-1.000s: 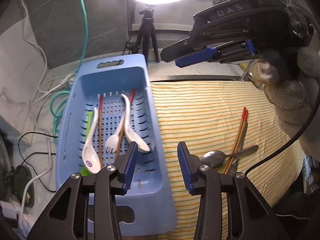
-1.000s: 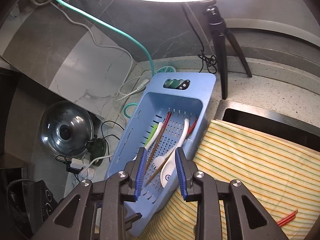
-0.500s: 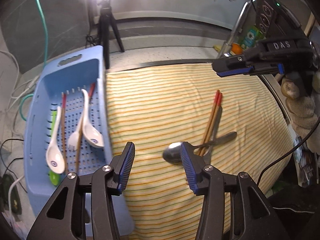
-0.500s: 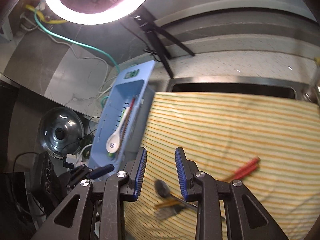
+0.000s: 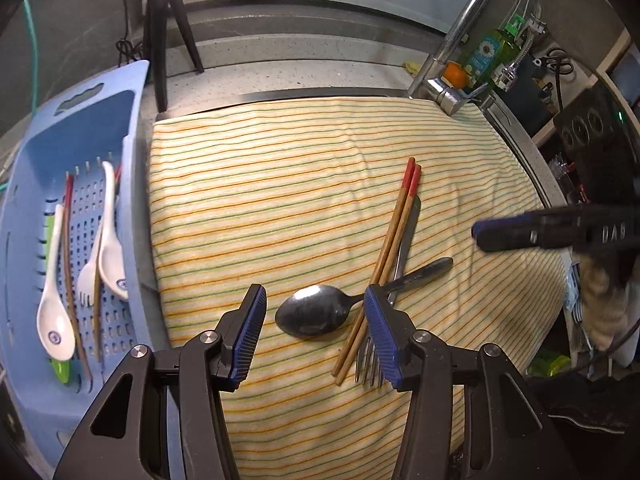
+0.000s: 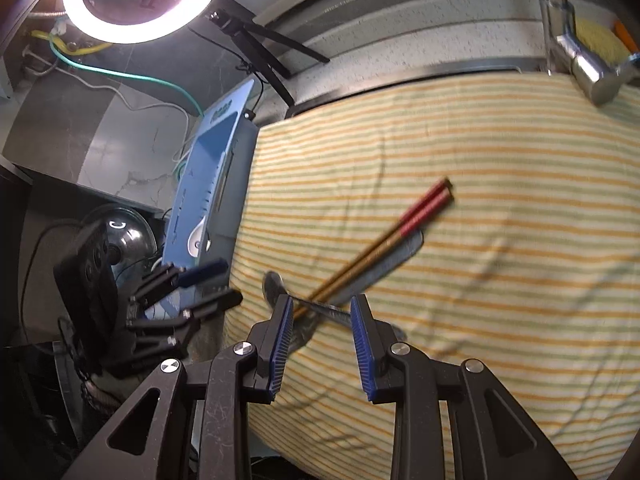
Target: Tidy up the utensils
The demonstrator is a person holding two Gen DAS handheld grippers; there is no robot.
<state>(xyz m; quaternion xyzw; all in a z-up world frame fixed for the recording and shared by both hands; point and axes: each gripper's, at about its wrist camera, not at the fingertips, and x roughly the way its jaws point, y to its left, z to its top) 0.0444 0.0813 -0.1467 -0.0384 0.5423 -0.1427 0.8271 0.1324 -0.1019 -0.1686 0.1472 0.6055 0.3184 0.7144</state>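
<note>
A metal spoon [image 5: 314,310] lies on the striped cloth [image 5: 280,184], its handle crossing under two red-tipped wooden chopsticks [image 5: 394,252] and a metal fork [image 5: 406,236]. My left gripper [image 5: 314,304] hovers over the spoon's bowl. Its jaws are opening and the pads [image 5: 252,328] stand clear of the bowl on either side. My right gripper [image 6: 322,320] is open with a narrow gap, low over the spoon handle [image 6: 324,310] and chopsticks [image 6: 384,244], holding nothing. It appears blurred at the right in the left wrist view, right gripper [image 5: 480,234]. The blue basket [image 5: 36,184] at the left holds white spoons, chopsticks and a small fork.
A faucet [image 5: 460,60] and a dish-soap bottle [image 5: 488,52] stand behind the cloth's far right corner. A tripod [image 5: 160,40] rises behind the basket under a ring light [image 6: 140,0]. A pot lid [image 6: 124,236] and cables lie left of the basket.
Both grippers swung from over the basket to the right, over the cloth, and sank toward the utensils. The left jaws have widened; the right gap looks the same.
</note>
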